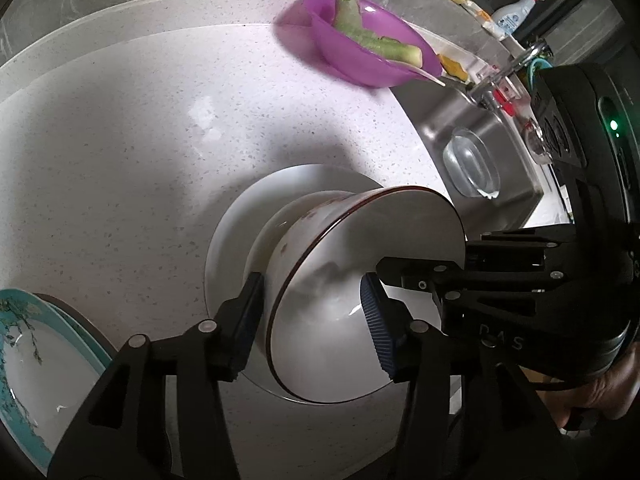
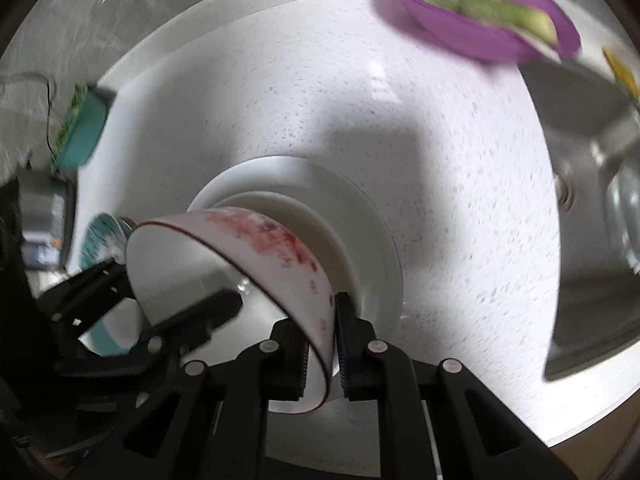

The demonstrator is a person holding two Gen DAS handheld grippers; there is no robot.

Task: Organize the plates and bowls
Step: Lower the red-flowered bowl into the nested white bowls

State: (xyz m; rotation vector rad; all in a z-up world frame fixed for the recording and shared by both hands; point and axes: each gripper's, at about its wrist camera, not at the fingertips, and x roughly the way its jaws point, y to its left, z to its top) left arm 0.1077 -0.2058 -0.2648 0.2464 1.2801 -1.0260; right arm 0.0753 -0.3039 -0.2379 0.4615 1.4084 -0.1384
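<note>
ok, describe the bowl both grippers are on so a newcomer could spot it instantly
On the white speckled counter left of the steel sink sits a white plate. The patterned bowl is tipped on edge over it, held by both grippers. Unlike the purple bowl behind, it is white with a dark rim line and red markings outside.

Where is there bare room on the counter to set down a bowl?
Free: the speckled white counter between the purple plastic bowl and the white plate stack. Crowded: near the teal-rimmed plate and the steel sink.
</note>
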